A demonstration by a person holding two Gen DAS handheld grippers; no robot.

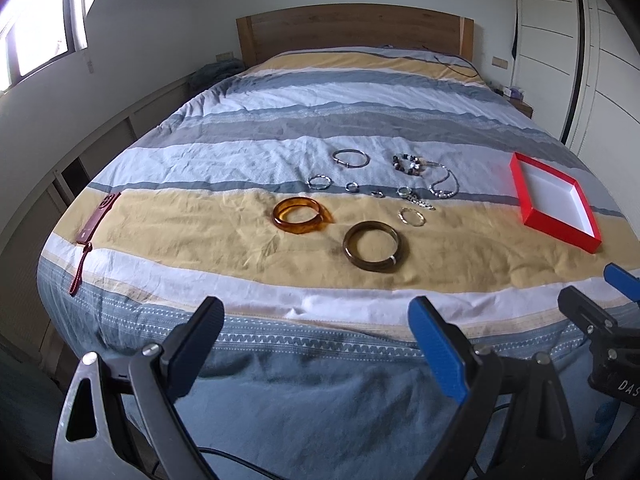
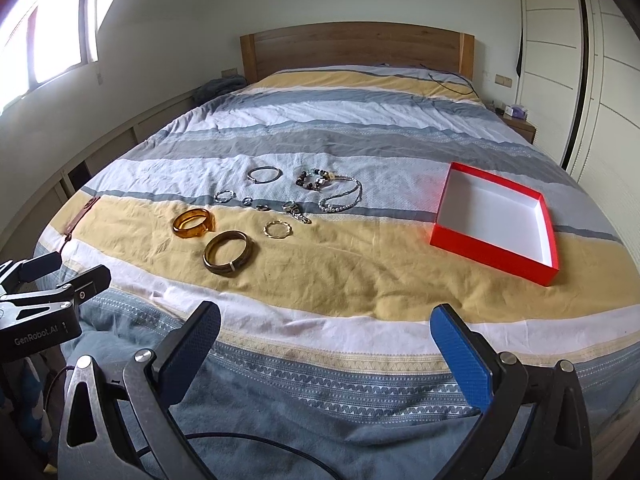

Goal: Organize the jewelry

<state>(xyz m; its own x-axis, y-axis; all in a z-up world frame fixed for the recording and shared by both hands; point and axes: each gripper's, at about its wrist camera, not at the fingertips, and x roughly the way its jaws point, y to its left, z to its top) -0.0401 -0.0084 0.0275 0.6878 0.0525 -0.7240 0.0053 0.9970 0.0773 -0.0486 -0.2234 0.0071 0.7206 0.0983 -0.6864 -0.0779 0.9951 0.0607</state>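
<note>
Both grippers, left (image 1: 316, 322) and right (image 2: 326, 328), hang open and empty; jewelry (image 1: 360, 200) lies scattered, red box (image 2: 496, 256) at right holds nothing.

A home bedroom: striped bed (image 1: 320, 128), wooden headboard (image 1: 352, 28), wardrobe (image 1: 560, 40).

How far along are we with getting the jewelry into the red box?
Nothing looks done: the red box shows only its bare white floor. Nothing is in hand: the left gripper and right gripper are both open, short of the jewelry. Everything is left, including the amber bangle, dark bangle and beaded bracelet, all lying on the bedspread.
</note>
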